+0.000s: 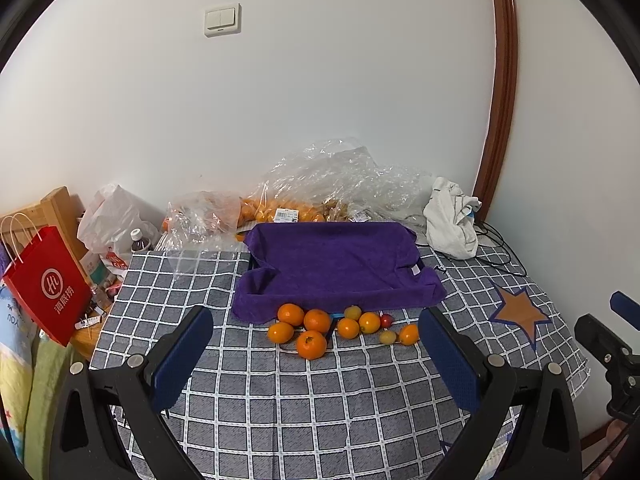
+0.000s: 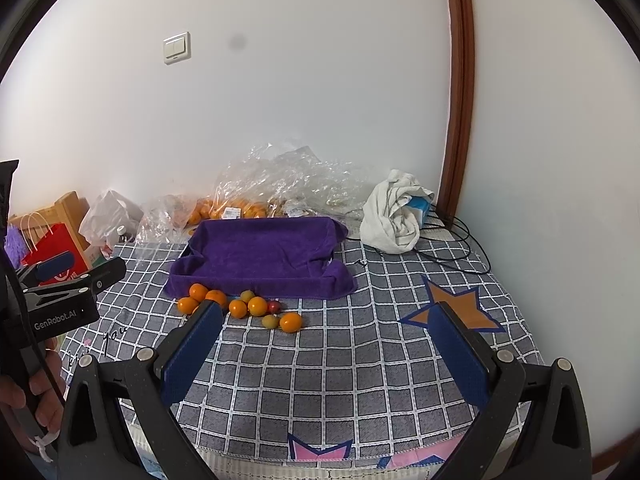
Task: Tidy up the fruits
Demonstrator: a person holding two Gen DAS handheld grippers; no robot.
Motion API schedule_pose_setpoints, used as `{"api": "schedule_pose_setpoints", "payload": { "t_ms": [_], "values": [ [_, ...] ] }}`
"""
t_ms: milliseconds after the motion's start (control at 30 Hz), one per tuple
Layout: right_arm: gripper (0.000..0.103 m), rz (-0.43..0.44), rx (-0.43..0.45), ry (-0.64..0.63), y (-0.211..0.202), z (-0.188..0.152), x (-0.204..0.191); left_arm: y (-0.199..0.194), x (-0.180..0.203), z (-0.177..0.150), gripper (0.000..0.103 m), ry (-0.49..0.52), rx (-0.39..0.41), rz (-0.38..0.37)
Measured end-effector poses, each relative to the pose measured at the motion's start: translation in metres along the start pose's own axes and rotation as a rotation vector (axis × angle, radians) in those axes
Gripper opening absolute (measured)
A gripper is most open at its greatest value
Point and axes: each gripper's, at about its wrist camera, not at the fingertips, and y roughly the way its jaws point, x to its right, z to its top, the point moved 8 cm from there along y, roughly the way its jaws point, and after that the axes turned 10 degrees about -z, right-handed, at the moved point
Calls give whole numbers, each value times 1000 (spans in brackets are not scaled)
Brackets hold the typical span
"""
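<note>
Several oranges [image 1: 311, 344] [image 2: 258, 305] and small yellow and red fruits [image 1: 387, 336] [image 2: 271, 321] lie in a loose cluster on the checked cloth, just in front of a tray draped in a purple towel [image 1: 336, 264] [image 2: 260, 254]. Nothing lies on the towel. My left gripper [image 1: 316, 328] hovers open, short of the fruit cluster, nothing between its blue pads. My right gripper [image 2: 330, 322] is also open and holds nothing, to the right of the cluster. In the right wrist view the left gripper [image 2: 64, 276] shows at the left edge, held by a hand [image 2: 44, 400].
Clear plastic bags with more oranges [image 1: 280, 208] [image 2: 240, 204] lie behind the tray by the wall. A crumpled white cloth [image 1: 452, 220] [image 2: 394, 210] and black cables [image 2: 460, 248] sit back right. A red paper bag [image 1: 48, 284] and clutter stand off the left edge.
</note>
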Motion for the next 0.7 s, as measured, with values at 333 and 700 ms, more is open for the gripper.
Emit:
{"api": "schedule_pose_setpoints", "payload": {
  "t_ms": [333, 700],
  "values": [
    [101, 2, 4, 3, 7, -2, -6, 7, -10, -2, 103, -4, -5, 2],
    [101, 5, -37, -15, 49, -15, -25, 42, -39, -22, 103, -56, -57, -18]
  ]
}}
